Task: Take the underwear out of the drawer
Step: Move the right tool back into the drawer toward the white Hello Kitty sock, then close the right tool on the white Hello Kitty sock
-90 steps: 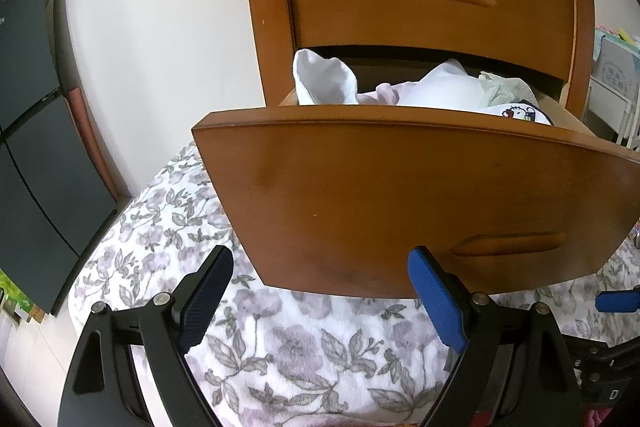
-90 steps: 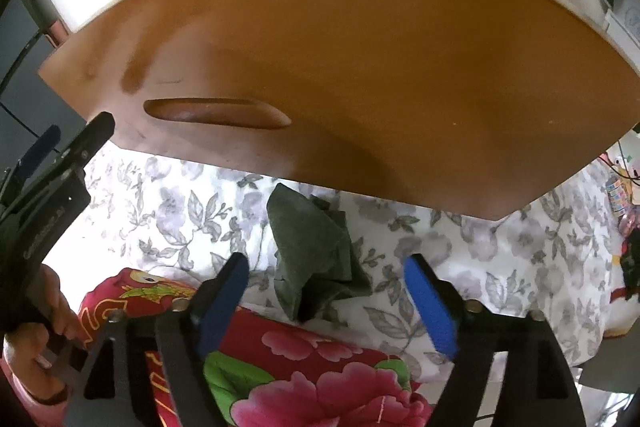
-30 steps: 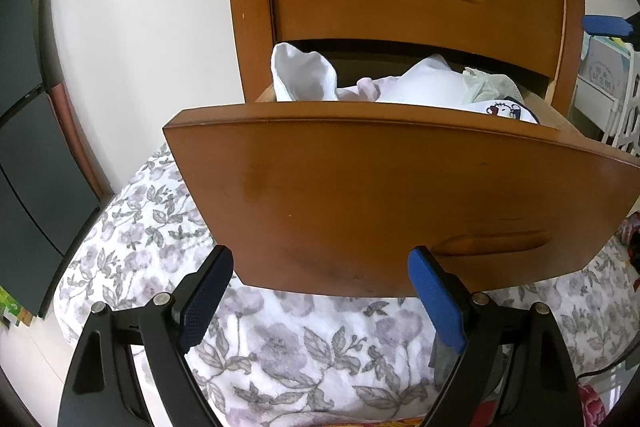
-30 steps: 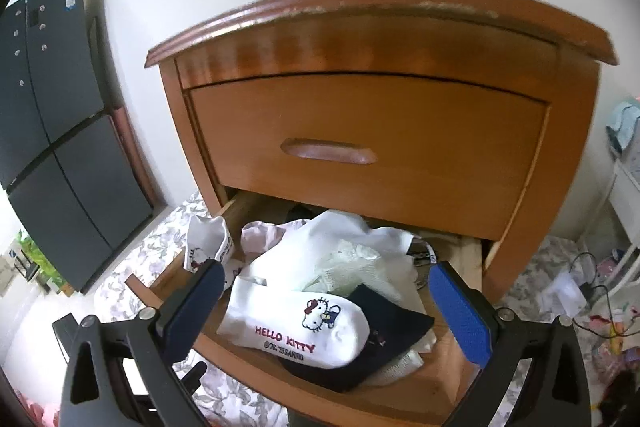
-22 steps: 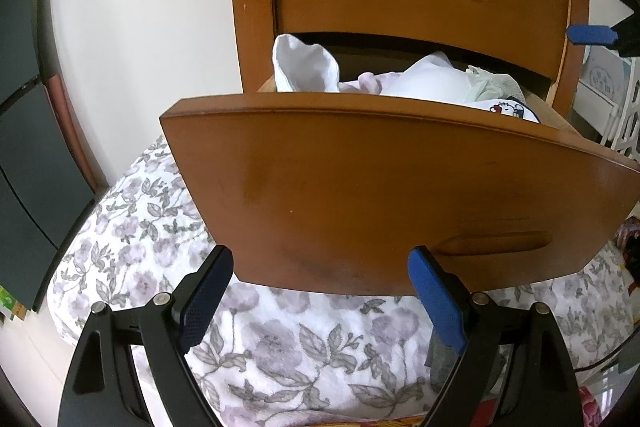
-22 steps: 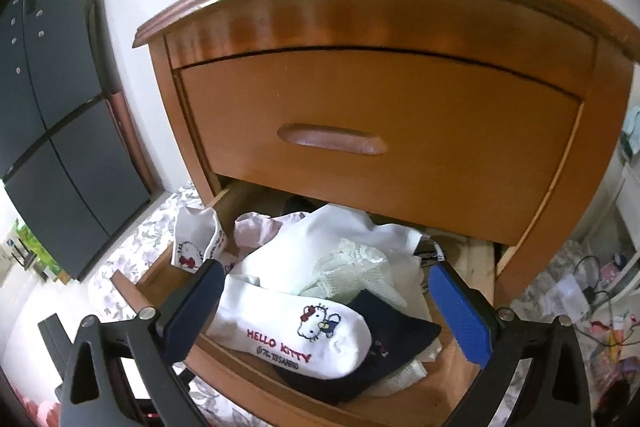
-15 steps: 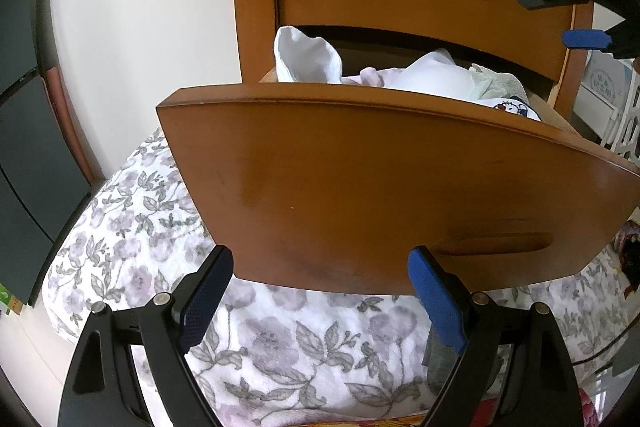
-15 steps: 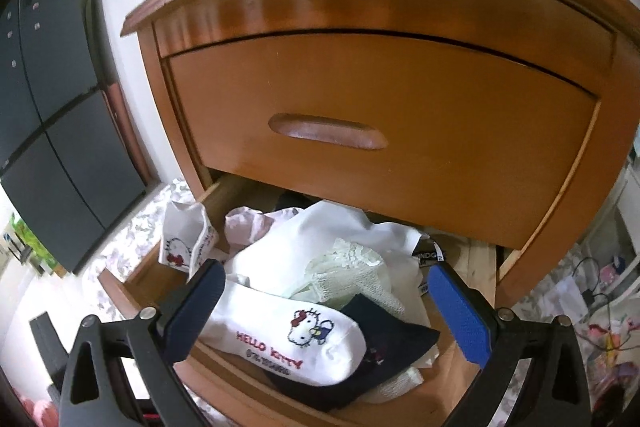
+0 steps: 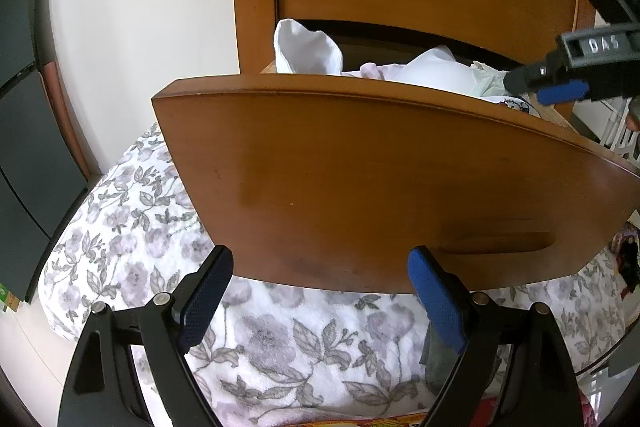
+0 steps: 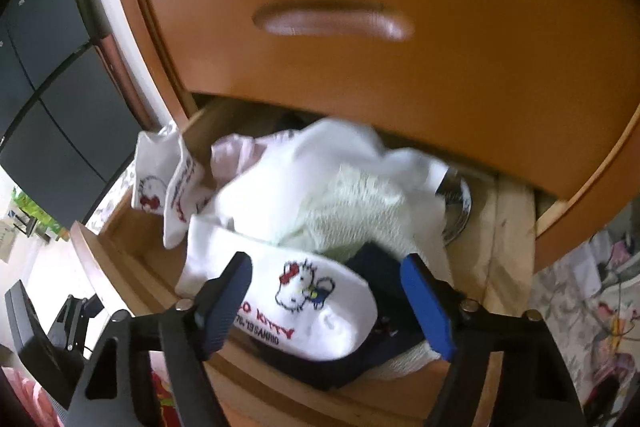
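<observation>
The right gripper [image 10: 326,297], raised before the cabinet 1 second ago, has dropped over the open drawer [image 10: 132,267] with jaws closing, nothing yet pinched, around the white sock [image 10: 304,307] atop the underwear pile [image 10: 340,195]; the left gripper [image 9: 320,297] stands apart, empty.

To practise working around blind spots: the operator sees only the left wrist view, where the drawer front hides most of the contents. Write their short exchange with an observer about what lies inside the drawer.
Operator: What lies nearest the drawer front?
Observer: A white Hello Kitty sock, lying on a navy garment.
Operator: Where is the right gripper?
Observer: Its fingers flank that sock, closing, not visibly pressing it yet.
</observation>
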Available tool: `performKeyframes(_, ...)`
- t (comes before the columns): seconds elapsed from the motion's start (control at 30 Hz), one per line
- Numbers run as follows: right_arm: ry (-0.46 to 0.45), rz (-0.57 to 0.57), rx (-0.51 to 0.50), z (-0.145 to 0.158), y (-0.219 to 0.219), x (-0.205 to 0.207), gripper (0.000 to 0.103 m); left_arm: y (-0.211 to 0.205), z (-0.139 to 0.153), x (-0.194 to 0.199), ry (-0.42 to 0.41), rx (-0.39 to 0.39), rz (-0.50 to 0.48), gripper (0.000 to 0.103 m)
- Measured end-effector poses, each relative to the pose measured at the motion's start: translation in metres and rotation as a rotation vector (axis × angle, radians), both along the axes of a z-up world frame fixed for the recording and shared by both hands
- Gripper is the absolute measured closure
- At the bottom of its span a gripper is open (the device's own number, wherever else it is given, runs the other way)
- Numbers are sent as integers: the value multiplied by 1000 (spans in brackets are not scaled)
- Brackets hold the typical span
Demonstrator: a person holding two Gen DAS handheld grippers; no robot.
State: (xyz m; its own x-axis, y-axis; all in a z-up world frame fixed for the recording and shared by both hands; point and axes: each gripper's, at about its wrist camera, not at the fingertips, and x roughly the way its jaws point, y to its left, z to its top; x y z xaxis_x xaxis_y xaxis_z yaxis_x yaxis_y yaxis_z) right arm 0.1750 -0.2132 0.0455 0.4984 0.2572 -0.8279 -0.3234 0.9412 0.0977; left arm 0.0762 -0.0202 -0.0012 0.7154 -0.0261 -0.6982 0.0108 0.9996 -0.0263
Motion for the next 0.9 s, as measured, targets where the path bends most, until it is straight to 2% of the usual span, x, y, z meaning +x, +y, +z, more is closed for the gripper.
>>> performKeyframes(0.07,32,8,8,-6,0,-1,32,0,0,0,2,-2,0,13)
performKeyframes(0.23,100,26,5,-18,3,-3,35,0,-1,1,7,-5,0,13)
performKeyframes(0.47,157,-3,-15,-28,-1,4,36,0,-2,1,10,-4,-1,13)
performKeyframes(0.6,166,-1,-20,-29,1,3,41,0,-3,1,15,-3,0,13)
performKeyframes(0.67,169,1,-3,-28,2,2,48,1,-3,1,17,-4,0,13)
performKeyframes(0.77,174,13,23,-24,3,-2,53,1,-4,1,19,-3,-1,13)
performKeyframes(0.9,188,37,56,-21,11,-4,55,1,-3,1,19,-2,-2,13)
